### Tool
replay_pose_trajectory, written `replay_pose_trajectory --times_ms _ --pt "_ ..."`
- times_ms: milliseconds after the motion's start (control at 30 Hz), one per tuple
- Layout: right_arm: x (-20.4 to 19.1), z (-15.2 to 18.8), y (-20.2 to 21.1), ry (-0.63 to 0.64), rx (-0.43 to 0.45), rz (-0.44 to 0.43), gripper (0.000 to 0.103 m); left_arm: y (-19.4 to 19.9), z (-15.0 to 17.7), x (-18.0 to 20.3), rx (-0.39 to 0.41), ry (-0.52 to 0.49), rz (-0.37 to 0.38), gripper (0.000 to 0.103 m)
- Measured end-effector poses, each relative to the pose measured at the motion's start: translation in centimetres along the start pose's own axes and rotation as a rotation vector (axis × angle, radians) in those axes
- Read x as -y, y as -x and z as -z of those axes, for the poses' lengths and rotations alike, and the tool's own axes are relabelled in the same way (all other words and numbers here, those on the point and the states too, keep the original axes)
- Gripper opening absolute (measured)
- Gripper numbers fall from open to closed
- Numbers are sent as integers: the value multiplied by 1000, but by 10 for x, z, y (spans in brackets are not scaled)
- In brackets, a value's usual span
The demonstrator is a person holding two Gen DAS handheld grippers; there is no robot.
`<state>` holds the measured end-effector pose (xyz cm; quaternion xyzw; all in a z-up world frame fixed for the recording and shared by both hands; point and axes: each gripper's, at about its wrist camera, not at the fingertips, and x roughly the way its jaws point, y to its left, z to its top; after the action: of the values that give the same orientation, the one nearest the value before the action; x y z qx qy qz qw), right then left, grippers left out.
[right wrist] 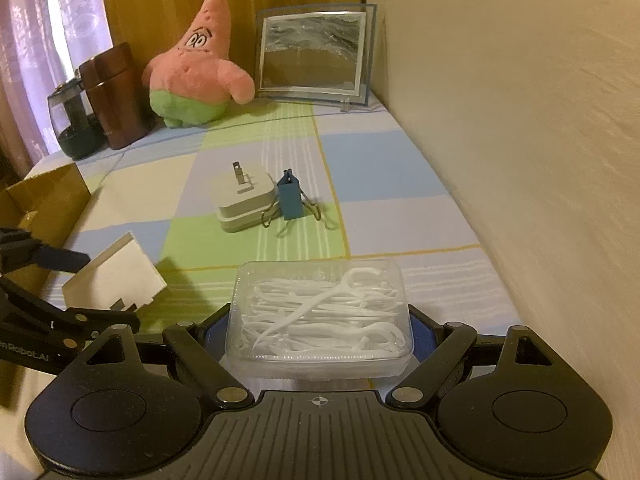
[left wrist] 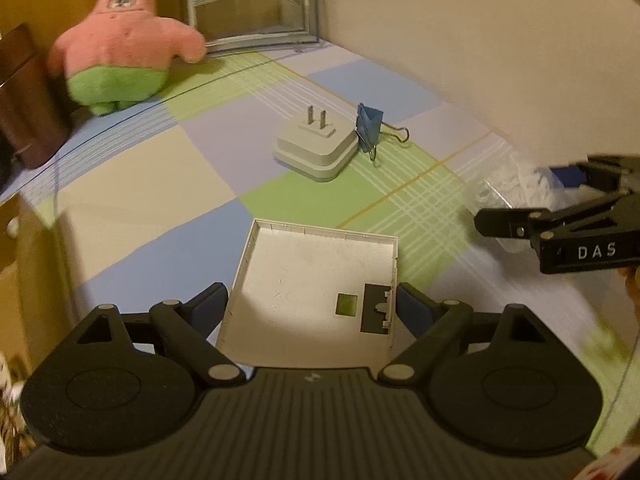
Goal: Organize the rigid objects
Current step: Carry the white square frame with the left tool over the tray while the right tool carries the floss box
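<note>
at the far left, only the right wrist view showed a brown canister point(right wrist: 114, 96) and a dark glass jar point(right wrist: 70, 120) by the curtain, plus a cardboard box point(right wrist: 48, 196) at the bench edge. the left tool point(left wrist: 312, 304) held a white plastic cover point(left wrist: 316, 284) between its blue pads, tipped up off the checked cloth point(left wrist: 132, 184); its own view showed the hollow inner face with a square cutout, while the right view caught only its plain outer side point(right wrist: 116, 276). further back sat a pink star plush point(right wrist: 196, 72), blurred in the left view point(left wrist: 120, 40). in the middle, a white plug adapter point(left wrist: 316, 148) lay prongs up, with a blue binder clip point(left wrist: 368, 128) just beside it, touching or nearly so. behind stood a framed picture point(right wrist: 316, 52). to the right, the right tool point(right wrist: 320, 332) gripped a clear box of floss picks point(right wrist: 320, 320), plain in its own view; from the left view that box point(left wrist: 516, 184) was a blur, half hidden behind the right tool point(left wrist: 540, 200). the wall point(right wrist: 520, 120) closed off the right side.
</note>
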<state>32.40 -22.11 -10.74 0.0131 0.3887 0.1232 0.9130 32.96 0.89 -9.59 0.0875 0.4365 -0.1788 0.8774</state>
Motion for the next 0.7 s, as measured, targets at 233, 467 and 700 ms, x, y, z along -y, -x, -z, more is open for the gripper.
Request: replay_pose_trajectory --times_ms 233,467,700 --pt "-16 -2 43 -29 22 15 83 51 13 1 38 96 -33 87" --pt "-39 0 91 -40 58 26 83 106 29 2 92 166 -79 87" --pt "-64 8 121 -27 61 21 83 155 51 -3 129 202 -104 87"
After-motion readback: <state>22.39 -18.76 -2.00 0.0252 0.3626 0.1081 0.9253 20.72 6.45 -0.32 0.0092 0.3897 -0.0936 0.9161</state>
